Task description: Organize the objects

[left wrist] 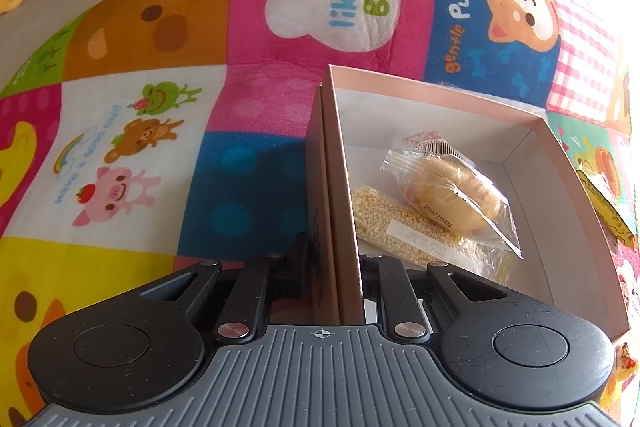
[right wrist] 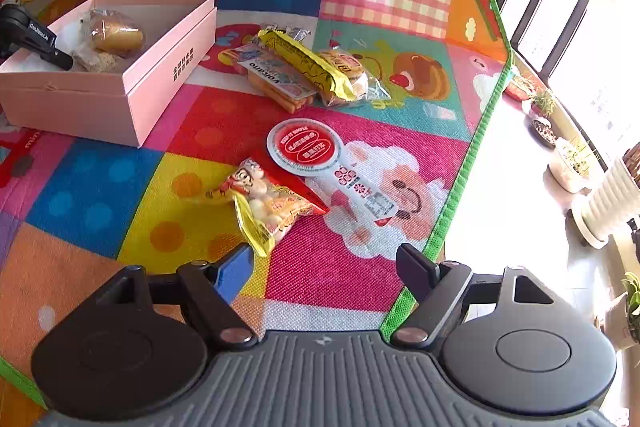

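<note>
I'm keeping my left gripper [left wrist: 334, 267] clamped on the side wall of the pink box [left wrist: 440, 103] — jaws nearly closed on the cardboard. Inside, a wrapped bun [left wrist: 456, 195] is lying on a sesame bar [left wrist: 392, 223]. My right gripper [right wrist: 326, 267] is hovering over the play mat [right wrist: 340, 267] — jaws wide, holding nothing — just short of a yellow snack bag [right wrist: 268, 203].

Each tool [right wrist: 326, 263] is black, with round hubs, silver pivot screws and a ribbed grey base (crosshair-marked).
</note>
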A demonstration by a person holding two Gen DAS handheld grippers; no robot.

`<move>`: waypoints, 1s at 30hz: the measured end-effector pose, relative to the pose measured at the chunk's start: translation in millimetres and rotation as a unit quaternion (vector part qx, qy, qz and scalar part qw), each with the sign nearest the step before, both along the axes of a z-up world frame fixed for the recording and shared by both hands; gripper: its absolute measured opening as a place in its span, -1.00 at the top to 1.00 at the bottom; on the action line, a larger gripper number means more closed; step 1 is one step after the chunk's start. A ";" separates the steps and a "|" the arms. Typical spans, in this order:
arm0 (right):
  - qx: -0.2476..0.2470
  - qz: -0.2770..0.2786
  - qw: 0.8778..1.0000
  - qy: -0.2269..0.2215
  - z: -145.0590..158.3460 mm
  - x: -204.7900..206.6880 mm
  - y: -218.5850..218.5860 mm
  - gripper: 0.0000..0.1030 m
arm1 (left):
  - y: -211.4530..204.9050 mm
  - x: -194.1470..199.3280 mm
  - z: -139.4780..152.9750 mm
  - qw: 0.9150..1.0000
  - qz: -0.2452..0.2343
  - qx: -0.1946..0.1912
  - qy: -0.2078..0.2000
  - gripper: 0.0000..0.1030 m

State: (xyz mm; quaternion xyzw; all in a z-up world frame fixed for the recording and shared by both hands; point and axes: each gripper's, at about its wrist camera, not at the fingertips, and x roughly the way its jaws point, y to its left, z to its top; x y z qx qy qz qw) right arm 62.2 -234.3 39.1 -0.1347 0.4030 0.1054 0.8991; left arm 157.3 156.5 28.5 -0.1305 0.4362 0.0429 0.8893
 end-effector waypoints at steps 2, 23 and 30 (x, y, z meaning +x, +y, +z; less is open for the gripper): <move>0.074 0.005 0.997 0.008 15.4 7.4 -12.9 -0.66 | 0.0 -0.1 0.1 1.000 0.000 0.000 0.001 0.66; 0.131 -0.040 0.987 0.088 -9.9 304.1 105.8 -0.53 | 1.7 -3.5 -1.3 1.000 -0.003 -0.001 -0.008 0.65; 0.037 -0.037 0.996 0.068 -9.6 299.6 83.2 -0.12 | 1.8 -5.3 -1.9 1.000 -0.004 -0.001 -0.014 0.64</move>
